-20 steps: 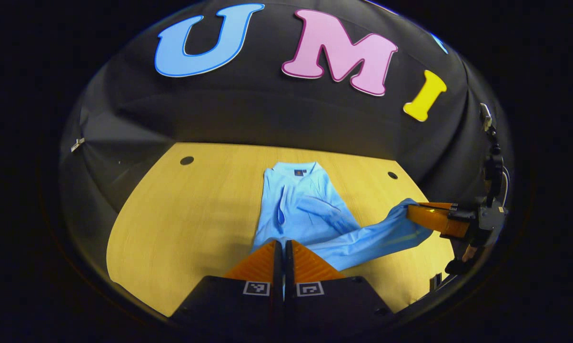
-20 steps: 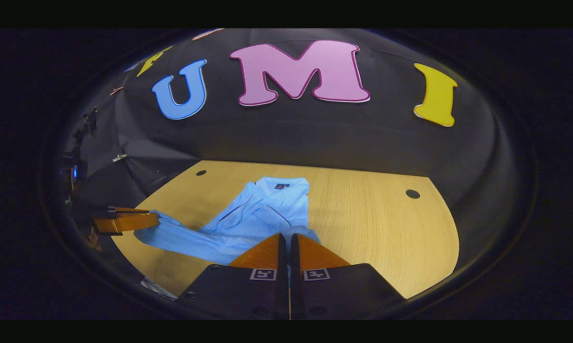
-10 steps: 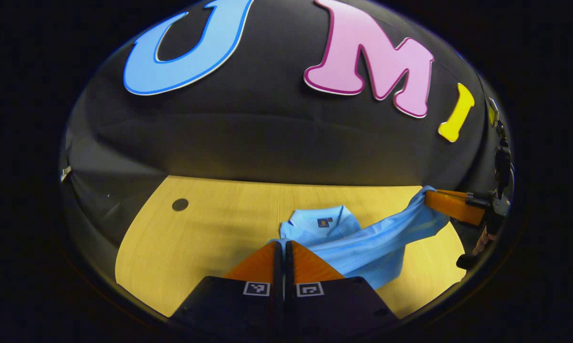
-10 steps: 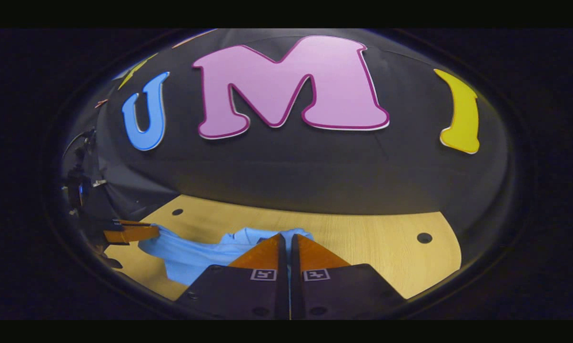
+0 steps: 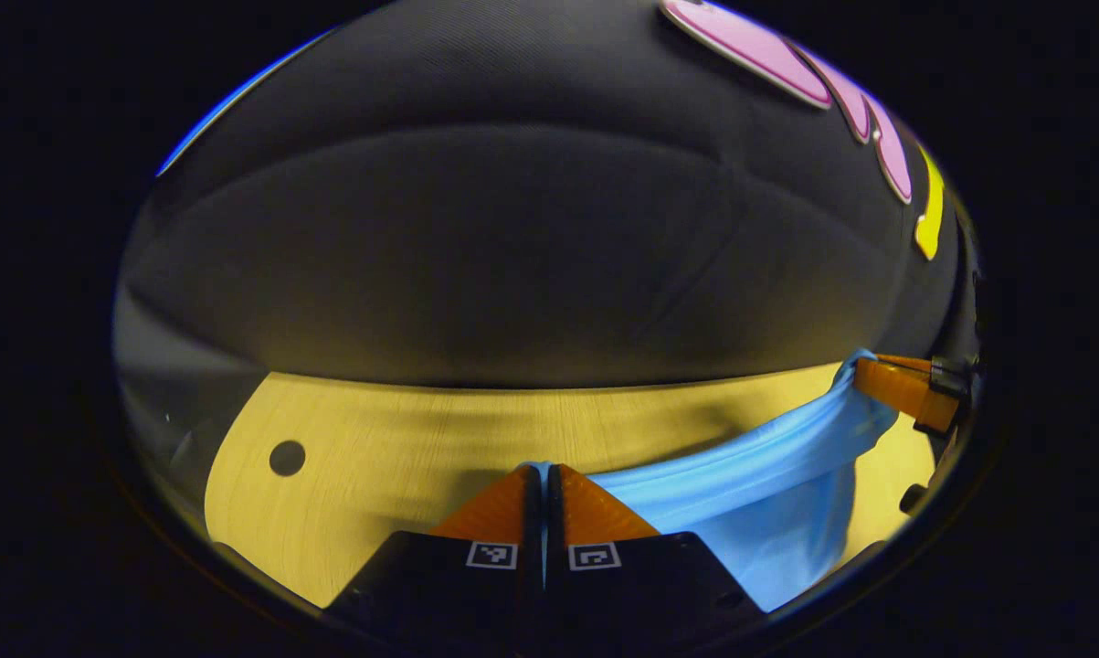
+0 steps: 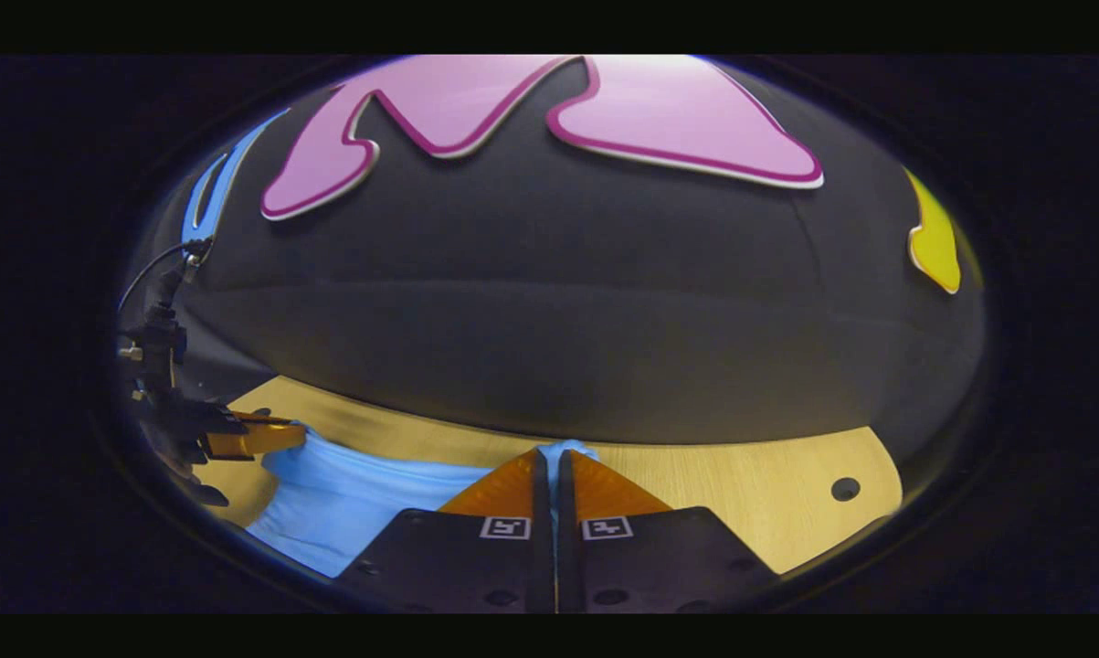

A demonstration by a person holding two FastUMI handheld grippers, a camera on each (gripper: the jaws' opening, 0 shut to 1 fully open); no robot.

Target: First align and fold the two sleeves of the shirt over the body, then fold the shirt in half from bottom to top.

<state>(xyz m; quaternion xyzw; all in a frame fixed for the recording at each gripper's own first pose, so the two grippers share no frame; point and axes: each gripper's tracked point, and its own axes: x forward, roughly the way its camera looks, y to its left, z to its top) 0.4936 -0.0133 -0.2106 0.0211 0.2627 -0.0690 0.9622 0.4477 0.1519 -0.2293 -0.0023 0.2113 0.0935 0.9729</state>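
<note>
The light blue shirt (image 5: pixel 750 489) hangs stretched between my two grippers above the wooden table (image 5: pixel 375 439). My left gripper (image 5: pixel 542 470) is shut on one corner of the shirt's edge, a sliver of cloth showing at its tips. In the left gripper view my right gripper (image 5: pixel 864 373) grips the other corner at the far right. The right gripper view has my right gripper (image 6: pixel 554 451) shut on blue cloth, the shirt (image 6: pixel 348 498) sagging to the left, and my left gripper (image 6: pixel 298 437) pinching its far end. Collar and sleeves are hidden under the lifted cloth.
The booth's black cloth wall rises close behind the table's back edge. A round cable hole (image 5: pixel 287 457) sits at the table's left, another hole (image 6: pixel 845 488) at its right. A hand and a cable (image 6: pixel 161 366) show behind the left gripper.
Both grippers have carried the shirt's edge forward toward the back wall. The collar and the folded body, visible a second ago, are now covered by the held cloth.
</note>
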